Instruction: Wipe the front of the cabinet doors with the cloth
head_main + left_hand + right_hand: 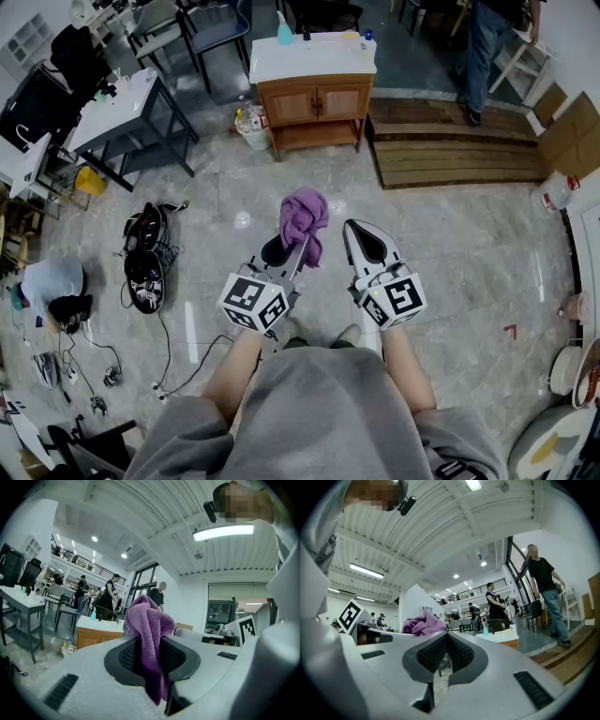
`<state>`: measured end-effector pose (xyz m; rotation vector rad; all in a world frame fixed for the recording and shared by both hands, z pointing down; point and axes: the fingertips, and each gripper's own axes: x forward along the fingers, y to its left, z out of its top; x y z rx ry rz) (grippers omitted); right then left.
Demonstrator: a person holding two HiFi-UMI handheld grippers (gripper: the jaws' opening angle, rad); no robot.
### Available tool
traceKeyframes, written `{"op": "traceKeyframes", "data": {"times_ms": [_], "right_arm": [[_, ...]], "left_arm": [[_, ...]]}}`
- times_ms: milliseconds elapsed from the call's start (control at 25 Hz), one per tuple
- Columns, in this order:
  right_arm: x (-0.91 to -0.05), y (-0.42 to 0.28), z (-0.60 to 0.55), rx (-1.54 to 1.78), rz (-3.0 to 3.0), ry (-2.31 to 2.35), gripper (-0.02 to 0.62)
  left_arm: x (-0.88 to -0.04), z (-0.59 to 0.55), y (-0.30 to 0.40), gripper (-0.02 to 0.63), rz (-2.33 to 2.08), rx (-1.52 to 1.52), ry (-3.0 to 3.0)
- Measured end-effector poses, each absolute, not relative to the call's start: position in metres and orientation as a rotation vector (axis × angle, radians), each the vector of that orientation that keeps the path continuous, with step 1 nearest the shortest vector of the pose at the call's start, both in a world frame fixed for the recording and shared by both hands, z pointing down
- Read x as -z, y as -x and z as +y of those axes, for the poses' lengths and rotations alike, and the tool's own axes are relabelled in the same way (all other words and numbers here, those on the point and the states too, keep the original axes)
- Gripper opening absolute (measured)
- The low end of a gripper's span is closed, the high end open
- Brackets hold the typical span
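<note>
A wooden cabinet (316,101) with two doors and a white top stands far ahead across the floor; it also shows small in the left gripper view (96,637) and the right gripper view (506,642). My left gripper (287,249) is shut on a purple cloth (305,219), which bunches up above the jaws and hangs down between them (151,629). My right gripper (362,240) is held beside it, shut with nothing between its pads (440,654). Both are held at waist height, far from the cabinet doors.
A small white bin (251,129) with bottles sits left of the cabinet. A wooden platform (459,142) lies to its right, with a person (487,45) standing on it. A dark-framed table (122,108), bags and cables (145,258) and a crouching person (52,286) are at left.
</note>
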<state>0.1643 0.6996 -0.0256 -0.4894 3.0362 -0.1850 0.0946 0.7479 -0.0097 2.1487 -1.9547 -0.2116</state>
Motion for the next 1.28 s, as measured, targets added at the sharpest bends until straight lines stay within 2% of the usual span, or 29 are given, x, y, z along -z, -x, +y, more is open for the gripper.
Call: {"op": "traceKeyframes", "data": {"times_ms": [560, 920, 1280], "right_arm": [[0.014, -0.078, 0.752, 0.157, 3.056, 0.565, 0.011], [-0.003, -0.073, 0.749, 0.249, 3.032, 0.703, 0.011], [-0.025, -0.064, 0.687, 0.315, 3.035, 0.738, 0.011]], "left_arm": [[-0.005, 0.799, -0.012, 0.078, -1.88, 0.276, -2.172], [-0.021, 0.803, 0.017, 0.078, -1.821, 0.298, -2.156], [-0.036, 0.743, 0.033, 0.078, -1.794, 0.29, -2.139]]}}
